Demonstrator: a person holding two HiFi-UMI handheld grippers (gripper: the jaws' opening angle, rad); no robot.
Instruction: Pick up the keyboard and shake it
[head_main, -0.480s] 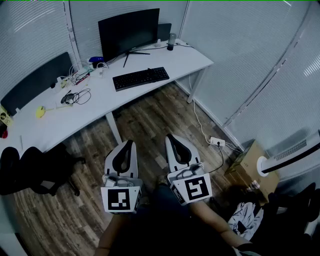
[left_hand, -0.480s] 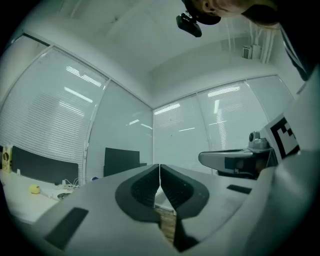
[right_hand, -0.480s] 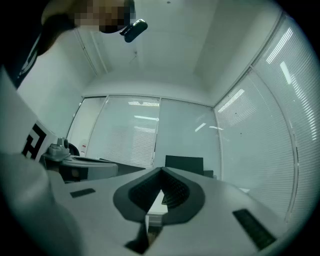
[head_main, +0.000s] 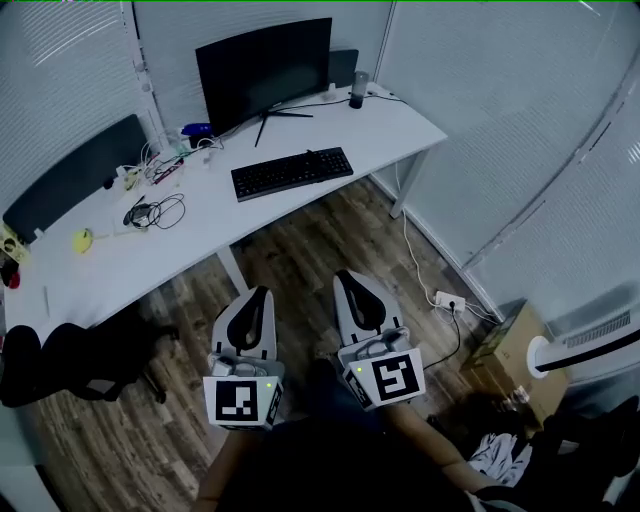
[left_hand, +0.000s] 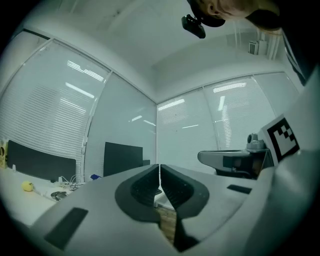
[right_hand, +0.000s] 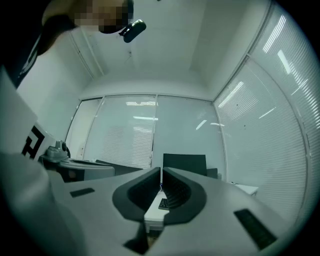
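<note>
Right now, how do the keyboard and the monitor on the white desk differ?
The keyboard lies flat on the white desk, near its front edge; the monitor stands upright on its stand behind it. The keyboard is a low, narrow strip; the monitor a much taller panel. Both are black.

The left gripper (head_main: 261, 293) and the right gripper (head_main: 346, 275) are low in the centre of the head view, side by side, and both point up the frame. Each has its jaws closed together, with nothing between. The forearms (head_main: 438, 456) at the bottom edge seem bare, but it is dark there.
</note>
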